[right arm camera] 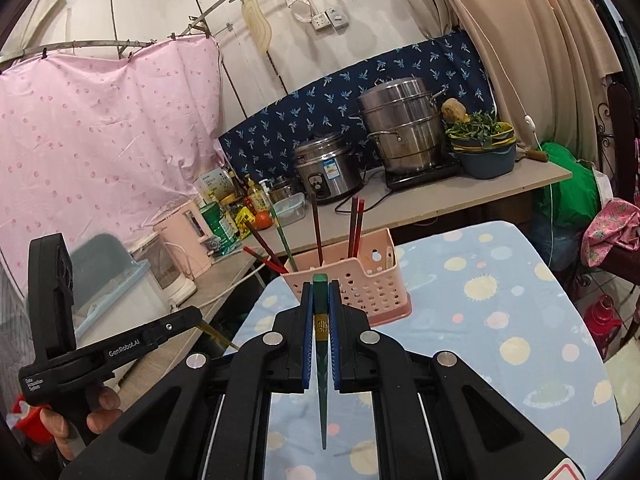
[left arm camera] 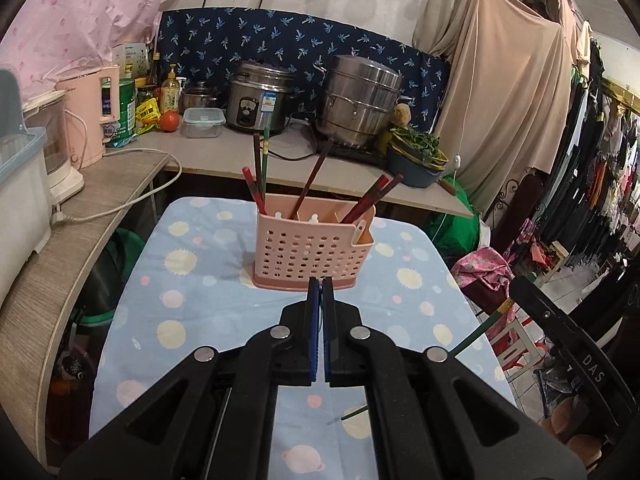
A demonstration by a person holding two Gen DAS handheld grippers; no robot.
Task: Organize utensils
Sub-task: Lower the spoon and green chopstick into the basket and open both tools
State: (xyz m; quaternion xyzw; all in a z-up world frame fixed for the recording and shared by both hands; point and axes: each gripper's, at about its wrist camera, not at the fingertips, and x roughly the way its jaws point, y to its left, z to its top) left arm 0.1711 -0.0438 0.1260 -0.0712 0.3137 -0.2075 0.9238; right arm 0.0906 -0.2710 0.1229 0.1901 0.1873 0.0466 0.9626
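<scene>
A pink perforated utensil holder stands on the blue dotted tablecloth and holds several red, brown and green chopsticks. It also shows in the right wrist view. My left gripper is shut and empty, just in front of the holder's base. My right gripper is shut on a green chopstick, held above the table near the holder's left end. That chopstick's thin end shows in the left wrist view. The left gripper's body shows at the left of the right wrist view.
A wooden counter behind the table carries a rice cooker, a steel steamer pot, a basin of greens, a clear box and bottles. A curved shelf with appliances runs along the left. Clothes hang at right.
</scene>
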